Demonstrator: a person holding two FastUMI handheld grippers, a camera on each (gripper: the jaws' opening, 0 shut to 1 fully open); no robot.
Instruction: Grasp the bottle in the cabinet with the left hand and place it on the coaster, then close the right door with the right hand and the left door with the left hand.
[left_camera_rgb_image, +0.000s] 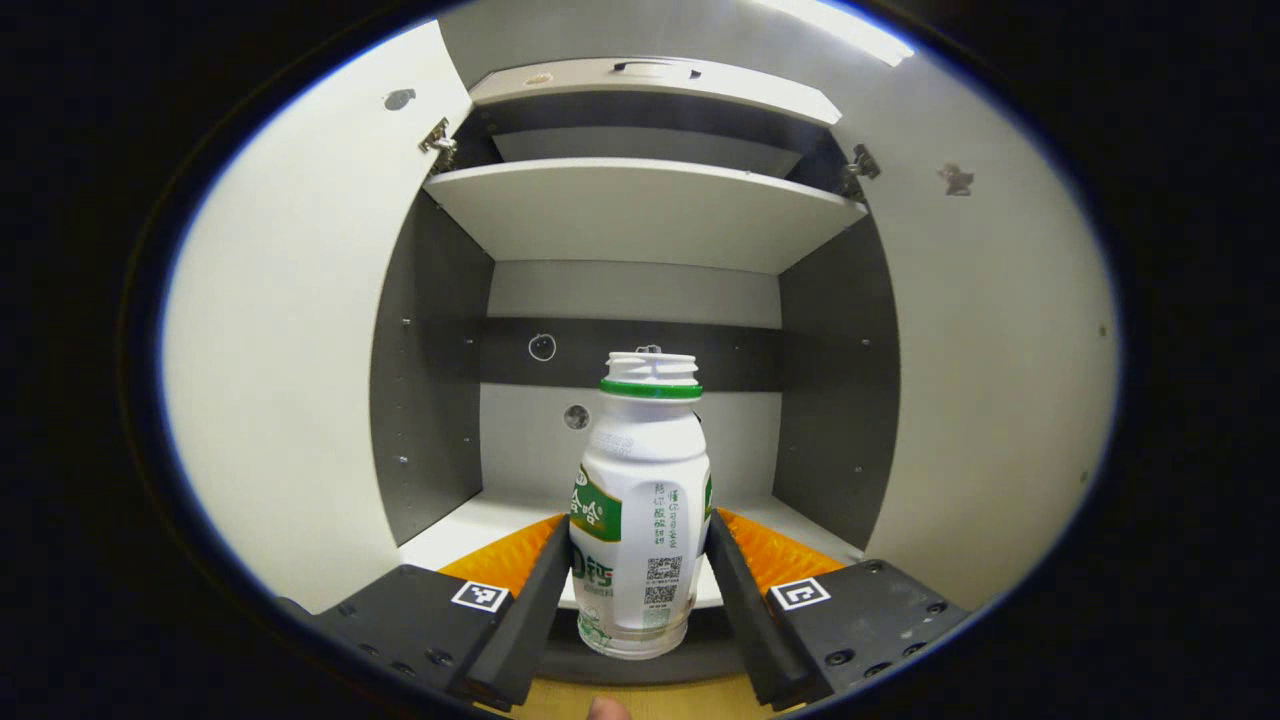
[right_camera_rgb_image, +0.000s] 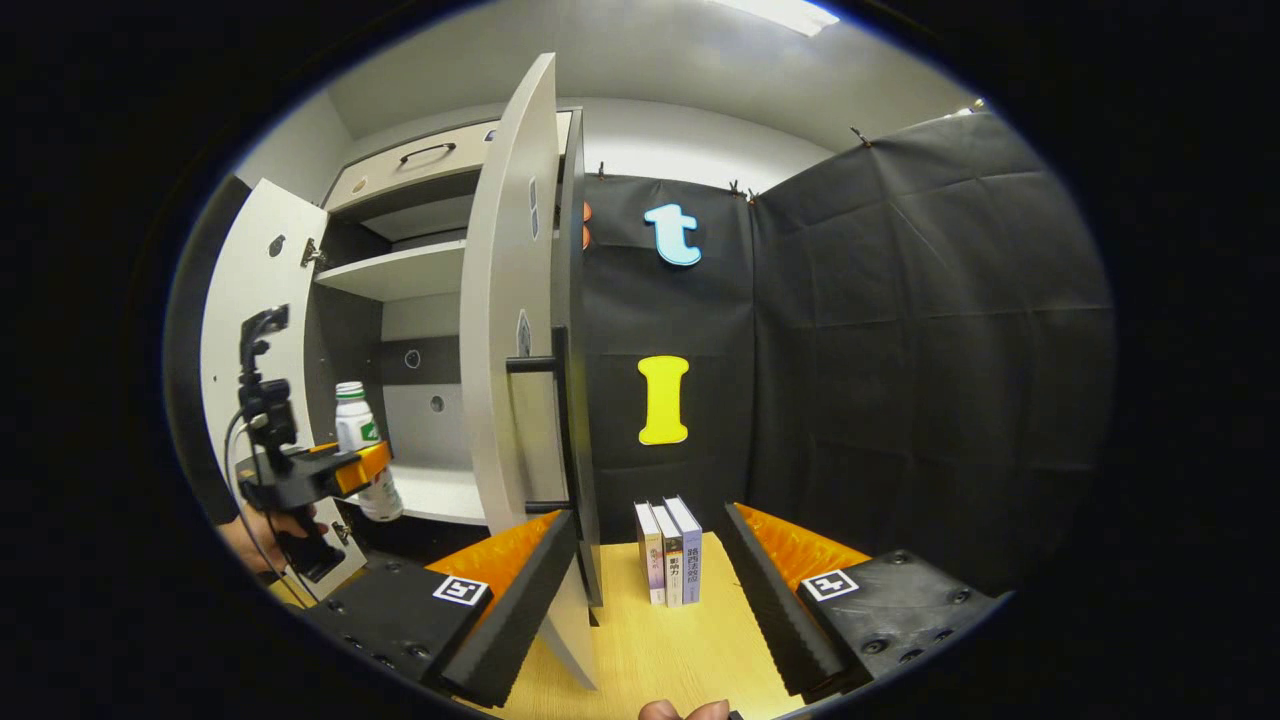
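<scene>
While both cabinet doors stand wide, the left gripper view shows the left claw (left_camera_rgb_image: 640, 590) squeezing the bottle (left_camera_rgb_image: 640, 520) at the front edge of the bottom shelf (left_camera_rgb_image: 470, 525), maybe lifted a little. Across in the right gripper view, the right claw (right_camera_rgb_image: 650, 585) gapes beside the right door (right_camera_rgb_image: 510, 380), with books (right_camera_rgb_image: 670, 550) on the worktop (right_camera_rgb_image: 660, 660).

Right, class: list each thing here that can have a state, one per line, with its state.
Bottle: upright, capped, held between the left gripper's fingers.
Left gripper: shut on bottle.
Right gripper: open, holding nothing.
Left door: open.
Right door: open.
Books: upright, side by side on the table.
</scene>
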